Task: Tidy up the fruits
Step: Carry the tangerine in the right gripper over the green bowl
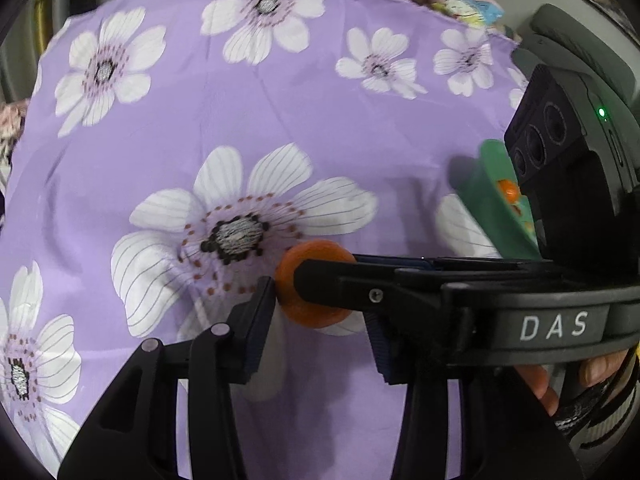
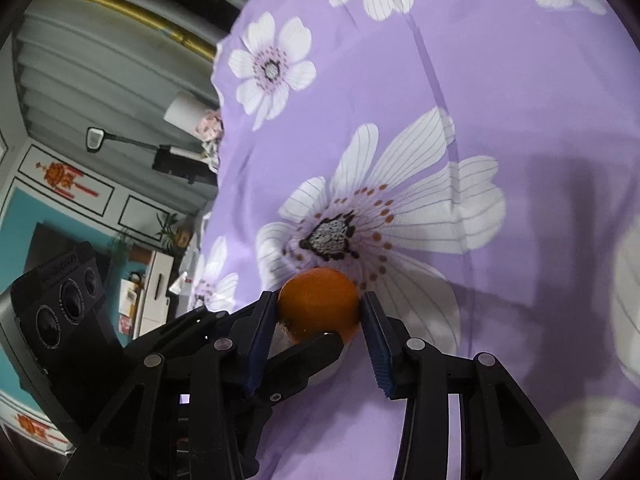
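Note:
An orange fruit (image 1: 312, 284) sits on the purple flowered cloth (image 1: 280, 120). In the right wrist view my right gripper (image 2: 320, 312) has its two pads pressed on either side of the orange (image 2: 320, 300). In the left wrist view my left gripper (image 1: 320, 312) stands wider around the same orange; its left pad (image 1: 260, 320) touches the fruit's left side, and the right gripper's finger (image 1: 340, 276) crosses in front of the fruit. A green bowl (image 1: 492, 208) at the right edge holds some orange and yellow fruit, half hidden by the right gripper's camera block.
The right gripper's body and camera block (image 1: 568, 168) fill the right side of the left wrist view. The left gripper's camera block (image 2: 60, 312) sits at lower left in the right wrist view. The cloth's edge (image 2: 218, 120) drops off to the room at left.

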A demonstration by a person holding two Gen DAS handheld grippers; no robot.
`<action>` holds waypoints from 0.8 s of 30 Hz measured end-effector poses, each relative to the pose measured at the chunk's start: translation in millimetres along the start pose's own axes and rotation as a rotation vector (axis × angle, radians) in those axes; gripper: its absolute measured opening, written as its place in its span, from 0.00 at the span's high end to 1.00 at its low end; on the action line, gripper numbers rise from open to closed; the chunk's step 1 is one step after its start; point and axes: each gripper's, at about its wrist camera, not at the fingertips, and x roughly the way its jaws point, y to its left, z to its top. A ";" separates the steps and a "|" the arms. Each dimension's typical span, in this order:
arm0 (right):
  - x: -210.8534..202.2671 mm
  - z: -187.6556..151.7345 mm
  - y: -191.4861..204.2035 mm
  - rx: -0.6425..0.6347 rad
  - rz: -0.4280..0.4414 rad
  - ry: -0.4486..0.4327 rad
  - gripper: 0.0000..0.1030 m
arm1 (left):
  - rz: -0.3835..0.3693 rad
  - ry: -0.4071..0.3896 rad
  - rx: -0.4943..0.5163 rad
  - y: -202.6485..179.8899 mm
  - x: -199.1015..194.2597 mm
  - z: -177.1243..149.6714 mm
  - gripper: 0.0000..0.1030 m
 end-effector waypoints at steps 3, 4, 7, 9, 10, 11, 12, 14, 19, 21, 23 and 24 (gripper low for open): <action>-22.0 -4.9 5.3 -0.014 -0.011 -0.039 0.56 | -0.017 -0.026 0.023 -16.1 -11.6 1.4 0.58; -28.4 -6.3 6.5 -0.020 -0.015 -0.051 0.56 | -0.021 -0.035 0.036 -23.3 -15.7 1.3 0.58; -50.1 -10.5 8.6 -0.025 -0.025 -0.091 0.56 | -0.031 -0.053 0.069 -42.2 -23.2 3.7 0.58; -66.5 -14.4 6.9 -0.021 -0.032 -0.122 0.56 | -0.045 -0.065 0.098 -59.8 -27.7 6.9 0.58; -75.2 -16.5 5.4 -0.018 -0.036 -0.138 0.56 | -0.054 -0.068 0.113 -69.2 -29.0 8.7 0.58; -86.6 -18.9 2.7 -0.013 -0.044 -0.158 0.56 | -0.062 -0.071 0.127 -76.6 -28.8 11.3 0.58; -93.1 -20.1 0.6 -0.008 -0.048 -0.170 0.56 | -0.071 -0.073 0.140 -84.4 -28.5 13.3 0.58; -112.8 -23.6 -7.9 0.008 -0.066 -0.204 0.56 | -0.096 -0.075 0.169 -103.5 -27.1 17.1 0.58; -154.9 -31.7 -33.1 0.054 -0.118 -0.278 0.56 | -0.161 -0.069 0.230 -150.7 -14.4 27.7 0.58; -169.3 -35.3 -43.3 0.071 -0.134 -0.301 0.56 | -0.187 -0.062 0.259 -171.9 -6.2 32.7 0.58; -185.2 -38.2 -56.3 0.094 -0.151 -0.325 0.56 | -0.205 -0.056 0.281 -186.6 0.4 36.3 0.58; -189.8 -38.9 -60.4 0.101 -0.157 -0.332 0.56 | -0.215 -0.052 0.289 -193.4 3.5 38.3 0.58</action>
